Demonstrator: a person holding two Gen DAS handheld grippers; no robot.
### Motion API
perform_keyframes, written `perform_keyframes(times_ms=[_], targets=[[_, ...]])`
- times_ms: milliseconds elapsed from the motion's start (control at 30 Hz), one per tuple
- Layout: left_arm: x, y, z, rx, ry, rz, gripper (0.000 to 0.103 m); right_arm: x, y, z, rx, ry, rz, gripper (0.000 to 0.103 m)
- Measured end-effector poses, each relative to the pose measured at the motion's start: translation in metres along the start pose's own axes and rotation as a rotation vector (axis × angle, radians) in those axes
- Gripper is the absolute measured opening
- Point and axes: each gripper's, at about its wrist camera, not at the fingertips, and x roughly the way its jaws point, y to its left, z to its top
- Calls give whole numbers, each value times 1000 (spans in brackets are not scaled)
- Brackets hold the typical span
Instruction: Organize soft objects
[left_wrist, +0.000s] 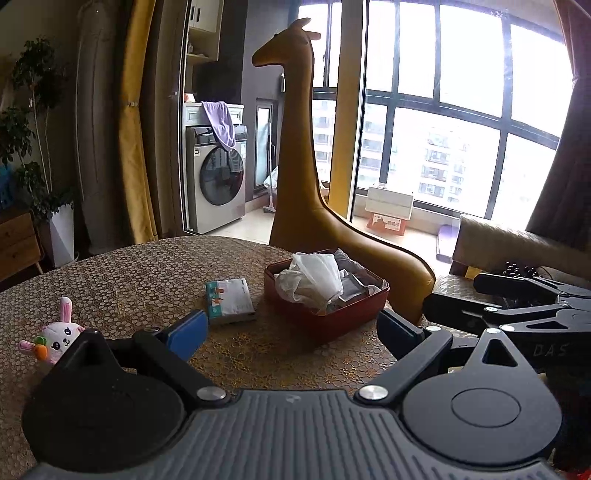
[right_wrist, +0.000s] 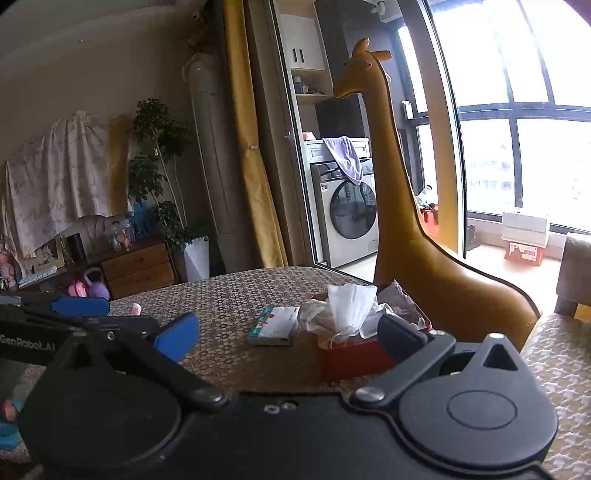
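A small pink-and-white plush bunny with a carrot lies on the table at the left, partly hidden behind my left gripper's arm. A red box holds crumpled white plastic bags and grey soft items; it also shows in the right wrist view. A tissue pack lies left of the box, and shows in the right wrist view. My left gripper is open and empty, short of the box. My right gripper is open and empty, close before the box.
The round table has a patterned brown cover. A tall yellow giraffe figure stands just behind the box. A beige upholstered chair is at the right. The other gripper shows at the right of the left wrist view.
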Motion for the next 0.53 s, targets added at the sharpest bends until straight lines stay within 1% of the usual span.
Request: perform_keyframes(times_ms=[533], targets=[[0, 3, 0, -18, 6, 4, 99, 1, 3, -3, 1, 11, 0, 103]])
